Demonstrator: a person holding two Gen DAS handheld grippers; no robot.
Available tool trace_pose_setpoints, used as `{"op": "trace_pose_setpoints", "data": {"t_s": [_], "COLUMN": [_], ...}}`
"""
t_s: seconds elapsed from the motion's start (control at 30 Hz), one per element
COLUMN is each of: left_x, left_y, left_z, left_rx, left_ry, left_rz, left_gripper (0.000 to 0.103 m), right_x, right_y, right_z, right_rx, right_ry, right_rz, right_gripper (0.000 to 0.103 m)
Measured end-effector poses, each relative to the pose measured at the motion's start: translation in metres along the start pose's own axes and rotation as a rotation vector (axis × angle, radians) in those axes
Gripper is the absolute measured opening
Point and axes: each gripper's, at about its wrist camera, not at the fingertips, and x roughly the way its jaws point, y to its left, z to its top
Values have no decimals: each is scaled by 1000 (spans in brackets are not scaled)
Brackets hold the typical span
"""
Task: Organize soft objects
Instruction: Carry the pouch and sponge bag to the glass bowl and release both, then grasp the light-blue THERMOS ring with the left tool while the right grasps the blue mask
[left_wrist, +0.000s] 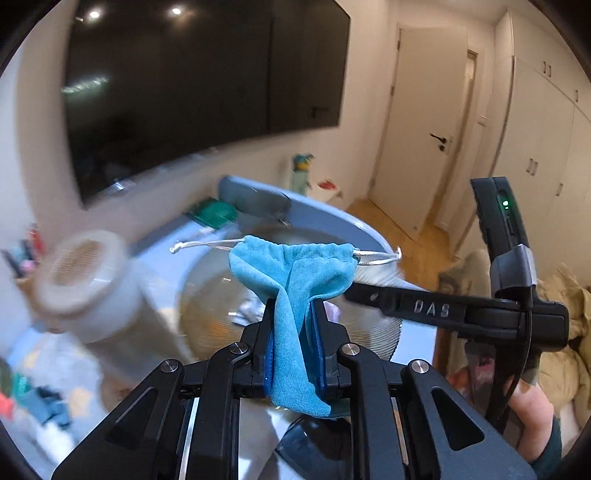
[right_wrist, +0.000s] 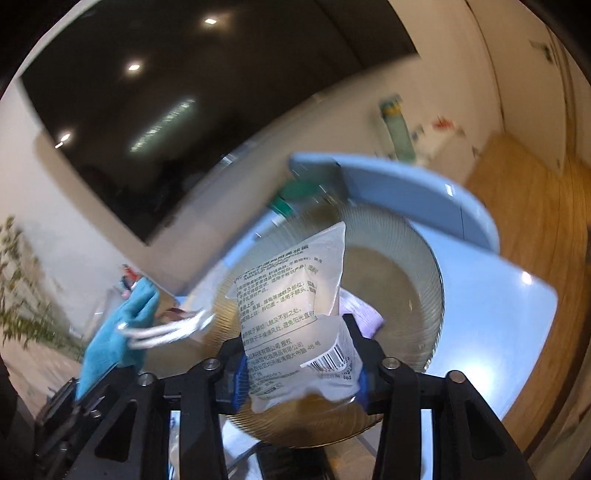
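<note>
My left gripper (left_wrist: 293, 325) is shut on a light blue drawstring pouch (left_wrist: 291, 266), which stands up between the blue pads with its white cords out to both sides. Behind it lies a ribbed clear glass bowl (left_wrist: 207, 295) on a pale blue table (left_wrist: 417, 332). In the right wrist view my right gripper (right_wrist: 301, 373) is shut on a clear plastic packet (right_wrist: 291, 295) with printed text and a barcode, held over the bowl (right_wrist: 406, 266). The pouch (right_wrist: 122, 325) shows at the lower left of that view. The right gripper's finger (left_wrist: 399, 304) reaches in beside the pouch.
A white cylinder with a grille top (left_wrist: 88, 280) stands left of the bowl. A blue-grey curved panel (right_wrist: 406, 192) rises behind the table (right_wrist: 498, 314). A dark wall screen (left_wrist: 184, 92), a door (left_wrist: 424, 129) and bedding (left_wrist: 565, 302) surround. A hand (left_wrist: 528, 406) holds the right gripper.
</note>
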Motion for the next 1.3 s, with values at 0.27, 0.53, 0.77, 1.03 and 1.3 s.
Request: {"op": "trace_pose_setpoints", "data": {"t_s": [0.27, 0.53, 0.77, 1.03, 1.3], "left_x": [14, -50, -153, -289, -340], "left_y": [-14, -2, 41, 118, 211], "left_z": [-13, -20, -53, -117, -205], "left_rx": [64, 0, -110, -233, -434], "left_ry": [55, 1, -105, -254, -210], "left_rz": [3, -56, 13, 395, 638], "left_gripper": [40, 41, 41, 91, 91], "right_x": [2, -34, -65, -66, 7], "right_y": [-20, -8, 56, 173, 260], "right_z": [-7, -30, -58, -116, -198], "right_rx": [23, 19, -89, -335, -500], "right_ry": [42, -2, -36, -20, 128], "right_rz": [-56, -18, 90, 242, 338], "right_gripper": [68, 81, 83, 91, 92]}}
